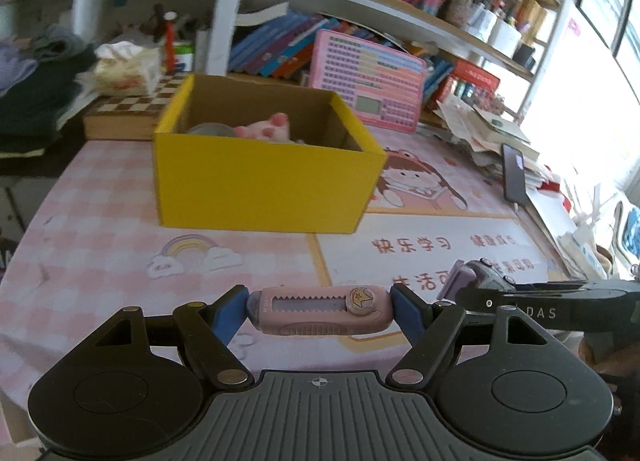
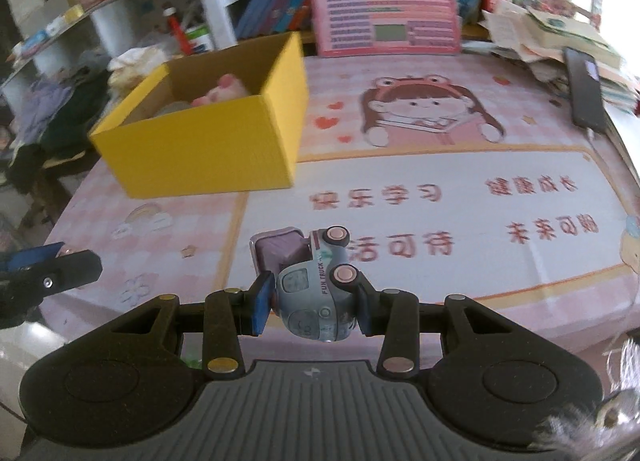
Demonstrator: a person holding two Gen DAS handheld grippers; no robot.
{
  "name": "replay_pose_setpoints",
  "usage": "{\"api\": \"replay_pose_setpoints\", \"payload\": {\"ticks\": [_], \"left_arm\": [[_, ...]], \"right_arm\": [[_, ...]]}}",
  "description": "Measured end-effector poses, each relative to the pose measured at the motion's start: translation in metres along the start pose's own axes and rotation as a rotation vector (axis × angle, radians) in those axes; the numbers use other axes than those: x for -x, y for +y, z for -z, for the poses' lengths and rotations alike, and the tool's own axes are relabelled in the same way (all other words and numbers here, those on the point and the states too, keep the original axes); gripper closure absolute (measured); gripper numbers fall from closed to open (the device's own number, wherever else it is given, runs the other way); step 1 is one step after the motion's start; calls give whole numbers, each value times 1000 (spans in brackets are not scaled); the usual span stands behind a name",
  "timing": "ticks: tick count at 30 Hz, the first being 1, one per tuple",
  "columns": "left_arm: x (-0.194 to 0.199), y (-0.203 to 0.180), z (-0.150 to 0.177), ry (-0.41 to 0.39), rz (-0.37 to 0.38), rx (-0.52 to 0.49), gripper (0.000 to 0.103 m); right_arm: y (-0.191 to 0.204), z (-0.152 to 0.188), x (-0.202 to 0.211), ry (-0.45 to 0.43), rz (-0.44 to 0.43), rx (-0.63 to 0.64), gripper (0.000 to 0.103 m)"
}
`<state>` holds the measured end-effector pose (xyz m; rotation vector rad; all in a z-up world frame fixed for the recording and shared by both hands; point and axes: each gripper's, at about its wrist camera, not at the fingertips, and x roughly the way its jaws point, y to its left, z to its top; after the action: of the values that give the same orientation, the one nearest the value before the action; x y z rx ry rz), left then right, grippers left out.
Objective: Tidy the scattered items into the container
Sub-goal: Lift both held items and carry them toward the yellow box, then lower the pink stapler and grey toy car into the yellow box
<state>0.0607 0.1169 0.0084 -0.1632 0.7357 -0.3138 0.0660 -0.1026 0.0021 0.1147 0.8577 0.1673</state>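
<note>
Left wrist view: left gripper [image 1: 320, 311] clamped wide, end to end, on pink plastic utility knife [image 1: 320, 311] with toothed slider, above pink checked desk mat [image 1: 100, 229]. Right wrist view: right gripper [image 2: 314, 303] closed narrow on rounded blue-grey toy truck [image 2: 312, 289]. Far left: open yellow cardboard box [image 2: 208, 149] holding pink plush toy [image 1: 266, 129].

Box [image 1: 260, 177] yellow outside, brown cardboard inside. Plush toy [image 1: 266, 129] pink with darker pink spots. Utility knife [image 1: 320, 309] pink, gold star button. Toy truck [image 2: 316, 285] grey-blue, purple cargo, pink wheels. Bench mat [image 2: 480, 261] pink-white check, cartoon girl, red lettering.
</note>
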Motion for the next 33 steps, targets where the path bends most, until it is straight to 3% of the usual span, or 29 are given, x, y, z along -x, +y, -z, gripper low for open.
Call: {"api": "replay_pose_setpoints", "payload": {"ticks": [8,15,25,33], "left_arm": [[23,28,2,-67,-41,63,25],[25,42,-15,-108,-45,88,25],[6,33,-64,-184,-27,40,25],[-22,27,-101,-240,-16,60,25]], "right_arm": [[35,-8,-4,-18,-44,81,64],[55,-27,-2,-68,-56,163,64],[56,-75,-10,-146,-95,165,64],[63,-121,-29,-230,-112,220,64]]}}
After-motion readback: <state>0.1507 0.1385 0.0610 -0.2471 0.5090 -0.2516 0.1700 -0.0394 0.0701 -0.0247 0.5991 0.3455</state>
